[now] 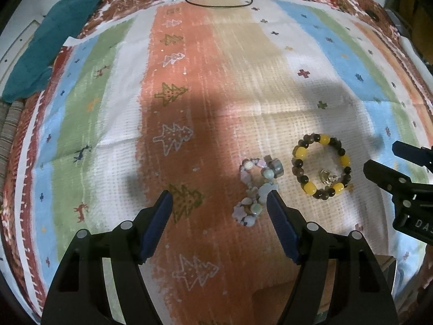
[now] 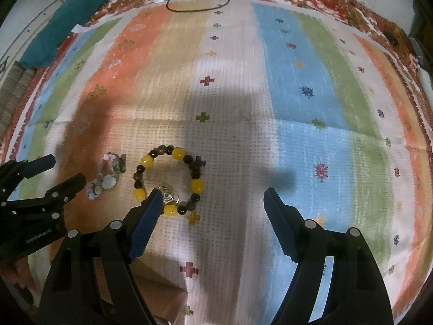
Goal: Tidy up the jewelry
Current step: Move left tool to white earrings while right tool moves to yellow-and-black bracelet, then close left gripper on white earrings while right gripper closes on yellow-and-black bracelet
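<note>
A bracelet of yellow and dark brown beads point(image 1: 321, 165) point(image 2: 168, 181) lies flat on the striped cloth, with a small clear glassy ring or charm point(image 1: 327, 177) point(image 2: 170, 194) inside its loop. Left of it lies a pale pastel bead bracelet point(image 1: 254, 192) point(image 2: 104, 178) with a grey metal ring point(image 1: 276, 167) point(image 2: 119, 163) at its far end. My left gripper point(image 1: 219, 197) hangs open above the cloth, its right fingertip beside the pastel bracelet. My right gripper point(image 2: 212, 196) is open too, its left fingertip over the yellow bracelet's near edge. Nothing is held.
A striped cloth point(image 1: 189, 81) point(image 2: 297, 94) with tree and cross motifs covers the surface. A teal fabric point(image 1: 54, 35) point(image 2: 78, 16) lies at the far left. A black cord point(image 1: 216, 0) point(image 2: 197, 0) coils at the far edge. A cardboard box point(image 2: 162, 284) shows below.
</note>
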`<state>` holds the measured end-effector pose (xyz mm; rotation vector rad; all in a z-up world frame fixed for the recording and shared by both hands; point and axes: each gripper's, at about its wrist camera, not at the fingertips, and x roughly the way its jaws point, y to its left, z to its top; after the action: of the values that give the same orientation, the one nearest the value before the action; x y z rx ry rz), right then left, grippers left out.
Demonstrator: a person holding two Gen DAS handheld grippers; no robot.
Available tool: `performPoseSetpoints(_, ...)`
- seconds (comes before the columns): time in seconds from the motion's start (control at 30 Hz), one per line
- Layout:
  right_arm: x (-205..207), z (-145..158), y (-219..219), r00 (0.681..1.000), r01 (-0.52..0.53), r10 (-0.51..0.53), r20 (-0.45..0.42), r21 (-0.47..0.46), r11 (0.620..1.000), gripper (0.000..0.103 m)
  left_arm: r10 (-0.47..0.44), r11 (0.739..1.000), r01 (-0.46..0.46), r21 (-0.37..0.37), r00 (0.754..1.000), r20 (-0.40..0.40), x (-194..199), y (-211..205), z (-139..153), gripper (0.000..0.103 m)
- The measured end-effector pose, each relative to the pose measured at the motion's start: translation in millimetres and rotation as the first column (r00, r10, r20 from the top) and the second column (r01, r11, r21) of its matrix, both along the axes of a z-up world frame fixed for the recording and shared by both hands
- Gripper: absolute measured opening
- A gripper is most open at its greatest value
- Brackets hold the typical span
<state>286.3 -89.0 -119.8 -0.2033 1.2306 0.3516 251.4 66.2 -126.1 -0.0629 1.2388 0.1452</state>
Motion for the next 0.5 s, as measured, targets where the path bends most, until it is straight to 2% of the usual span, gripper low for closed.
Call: performPoseSetpoints(0.5,15,-28,15,0.999,-0.022,0.020,-0.046,-0.044,0.999,0.077,-0.003,1.000,0.002,-0.021,1.000,-0.024,21,4,-20,0.072)
